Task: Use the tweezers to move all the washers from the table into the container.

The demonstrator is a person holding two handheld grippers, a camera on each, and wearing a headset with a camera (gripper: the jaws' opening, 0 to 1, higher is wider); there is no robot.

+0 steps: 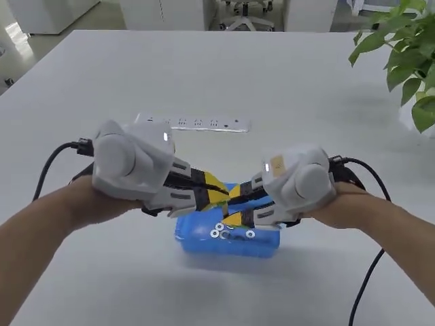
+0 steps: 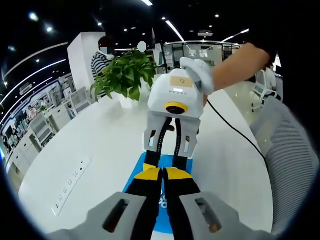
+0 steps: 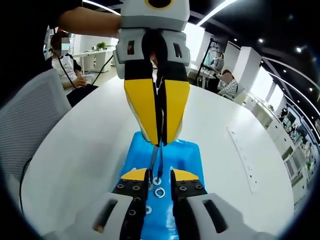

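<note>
A blue container [image 1: 204, 243] lies on the white table under both grippers, with three washers [image 1: 217, 233] inside it. My left gripper [image 1: 223, 193] comes in from the left, shut on thin metal tweezers [image 3: 156, 159]. The tweezers' tips point down at the washers [image 3: 159, 192] in the container [image 3: 186, 159]. Facing it from the right, my right gripper [image 1: 236, 206] has its jaws [image 3: 160, 176] narrowly open on either side of those tips. In the left gripper view my own yellow-tipped jaws [image 2: 162, 175] stand pressed together, the right gripper [image 2: 169, 154] just beyond them.
A white power strip [image 1: 194, 123] lies on the table behind the container. A potted plant [image 1: 408, 61] stands at the far right edge. Black cables trail from both grippers. Office chairs and seated people are beyond the table.
</note>
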